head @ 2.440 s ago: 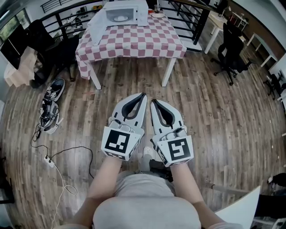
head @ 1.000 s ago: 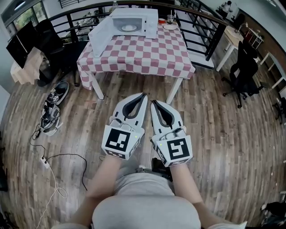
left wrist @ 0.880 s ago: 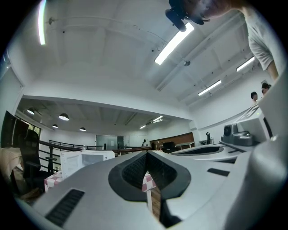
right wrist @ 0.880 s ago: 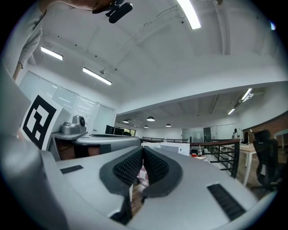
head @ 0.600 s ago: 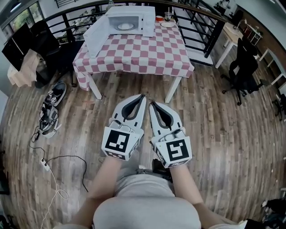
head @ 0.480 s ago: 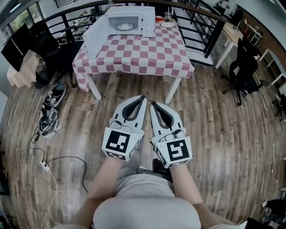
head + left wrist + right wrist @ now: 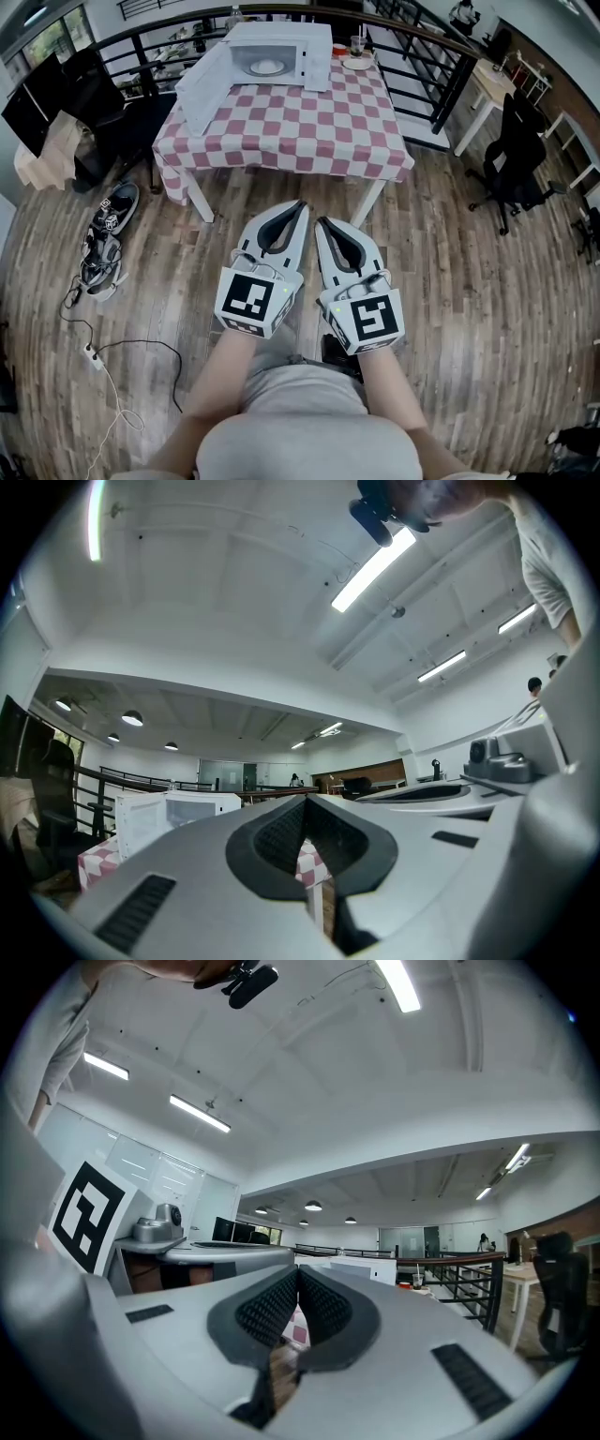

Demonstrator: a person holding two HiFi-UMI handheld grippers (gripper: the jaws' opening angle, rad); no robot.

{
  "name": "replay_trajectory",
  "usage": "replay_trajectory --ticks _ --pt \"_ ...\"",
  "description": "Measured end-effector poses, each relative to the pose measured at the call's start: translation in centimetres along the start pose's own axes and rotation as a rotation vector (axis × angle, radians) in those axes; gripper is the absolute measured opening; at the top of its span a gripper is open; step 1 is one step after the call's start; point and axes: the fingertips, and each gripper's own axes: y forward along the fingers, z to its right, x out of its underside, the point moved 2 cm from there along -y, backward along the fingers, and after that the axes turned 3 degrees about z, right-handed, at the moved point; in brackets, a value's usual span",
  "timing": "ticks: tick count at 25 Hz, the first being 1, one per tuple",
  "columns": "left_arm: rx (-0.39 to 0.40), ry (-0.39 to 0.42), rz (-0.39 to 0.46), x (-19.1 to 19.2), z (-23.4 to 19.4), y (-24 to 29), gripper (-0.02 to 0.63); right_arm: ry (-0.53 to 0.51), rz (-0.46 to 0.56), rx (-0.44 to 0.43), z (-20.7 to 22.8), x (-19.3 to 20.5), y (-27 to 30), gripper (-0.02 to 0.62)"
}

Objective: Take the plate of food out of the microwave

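The left gripper [image 7: 298, 204] is clenched on nothing, its dark pads pressed flat together. The right gripper [image 7: 321, 217] just beside it is shut and empty too. Both are held out level, side by side, pointing to twelve o'clock. I'd say that is a carrying pose for the walk up, since nothing is within reach to grasp.

Straight ahead at twelve o'clock the microwave [image 7: 281, 54] sits at the far edge of the table [image 7: 291, 127]. Its door [image 7: 206, 89] is swung wide open toward eleven o'clock. The plate of food [image 7: 266, 67] is inside the cavity, a pale round shape too small to make out what is on it. With the door already open, the cavity looks ready for a straight reach from the front.

The table wears a red-and-white checked cloth, and its near half is bare. That seems a handy spot to set the plate down. A cup [image 7: 357, 45] and a small dish [image 7: 357, 63] stand just beside the microwave at one o'clock, so that side is tighter.

The room has a wood-plank floor [image 7: 469, 281]. A pair of shoes [image 7: 108, 230] lies at ten o'clock and a trailing cable [image 7: 92, 352] at eight o'clock. A black railing [image 7: 422, 56] runs behind the table, and an office chair [image 7: 514, 141] stands at two o'clock.
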Motion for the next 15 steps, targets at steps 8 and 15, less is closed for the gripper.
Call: replay_trajectory --ticks 8,15 --pt "0.000 -0.009 -0.008 0.9 -3.5 2.7 0.003 0.011 -0.017 0.004 1.3 1.2 4.2 0.026" --pt "0.014 -0.026 -0.011 1.6 -6.7 5.2 0.003 0.009 -0.046 0.034 2.6 2.1 8.2 0.025"
